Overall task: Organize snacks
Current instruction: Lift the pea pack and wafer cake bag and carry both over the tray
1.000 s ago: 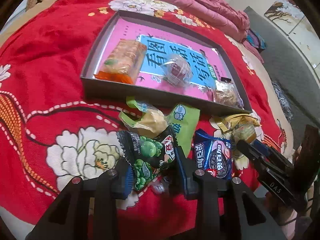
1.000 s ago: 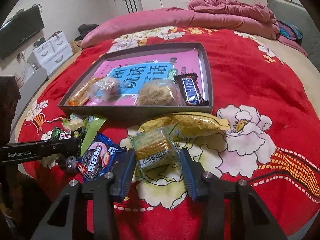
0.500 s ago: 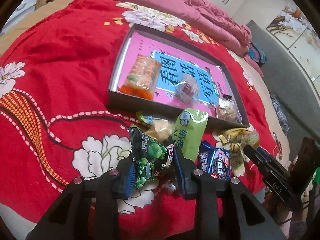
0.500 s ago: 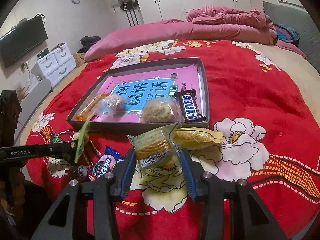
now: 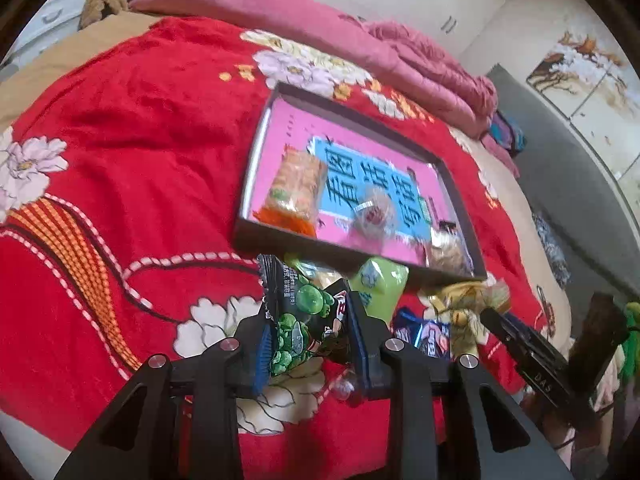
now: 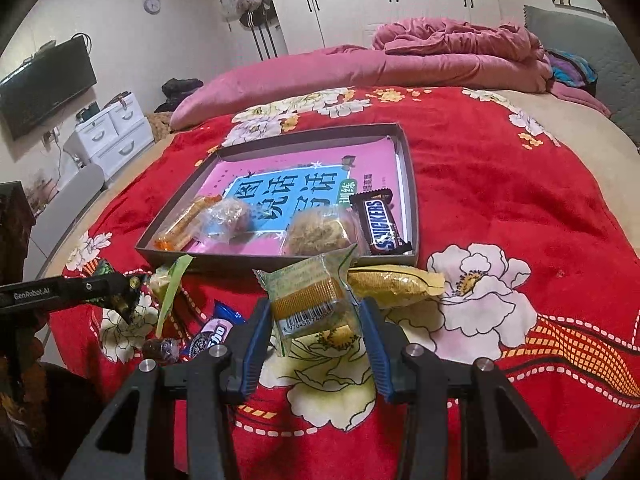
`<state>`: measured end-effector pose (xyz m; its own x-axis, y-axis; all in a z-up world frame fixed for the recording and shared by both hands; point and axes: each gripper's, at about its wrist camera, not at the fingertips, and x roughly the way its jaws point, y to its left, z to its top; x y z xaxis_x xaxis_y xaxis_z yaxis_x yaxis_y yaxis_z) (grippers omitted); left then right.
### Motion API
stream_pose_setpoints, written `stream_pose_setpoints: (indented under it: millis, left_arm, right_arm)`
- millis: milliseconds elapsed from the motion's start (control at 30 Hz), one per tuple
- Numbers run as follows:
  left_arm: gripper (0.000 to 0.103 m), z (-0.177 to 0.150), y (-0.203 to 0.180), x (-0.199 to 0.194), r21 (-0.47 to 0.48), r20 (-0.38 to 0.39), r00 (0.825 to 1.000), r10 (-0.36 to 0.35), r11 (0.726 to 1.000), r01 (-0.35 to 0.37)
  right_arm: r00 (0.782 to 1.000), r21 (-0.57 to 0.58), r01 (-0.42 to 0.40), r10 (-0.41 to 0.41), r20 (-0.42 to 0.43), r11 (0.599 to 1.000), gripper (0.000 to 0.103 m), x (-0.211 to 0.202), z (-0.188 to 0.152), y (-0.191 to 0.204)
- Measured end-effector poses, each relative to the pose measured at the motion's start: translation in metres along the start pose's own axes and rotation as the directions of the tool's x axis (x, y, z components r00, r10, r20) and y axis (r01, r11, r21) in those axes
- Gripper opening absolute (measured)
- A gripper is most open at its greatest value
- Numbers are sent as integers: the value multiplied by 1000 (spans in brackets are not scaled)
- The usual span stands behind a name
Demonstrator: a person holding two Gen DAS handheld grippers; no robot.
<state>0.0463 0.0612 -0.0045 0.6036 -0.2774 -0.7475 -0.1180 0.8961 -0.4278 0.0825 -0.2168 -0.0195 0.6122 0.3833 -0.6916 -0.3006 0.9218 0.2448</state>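
On the red flowered bedspread (image 6: 500, 184), with the left claw (image 5: 310, 344) clamped on a black green-pea snack packet (image 5: 304, 320) and the right claw (image 6: 314, 344) on a clear-wrapped yellow cake (image 6: 312, 300), both just short of the dark shallow tray (image 6: 412, 200), each should clear its near rim before release.

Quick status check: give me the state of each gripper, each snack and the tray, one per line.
left gripper: shut on the green pea packet, jaws just closing
green pea packet: held, lifted
right gripper: shut on the cake packet
cake packet: held above the blanket
tray: open, holding four snacks
Snickers bar: lying in the tray
Oreo packet: lying on the blanket
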Motion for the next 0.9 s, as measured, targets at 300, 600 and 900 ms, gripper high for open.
stream_pose_setpoints:
  millis: [300,600,900]
  left_arm:
    - [33,12,-6,-13,23,94,996,-7,1000,4]
    - [33,22,-14,-6,38,119,993,-15,999,11]
    - [33,33,-16,8,26,126,992,-20,1000,17]
  right_arm:
    - [998,-16,-22,23,53,1000,45,-8,10,9]
    - [997,9,-36,35,76,999,45,-5,21,10]
    - [996,4,-40,40,76,999,45,5,28,16]
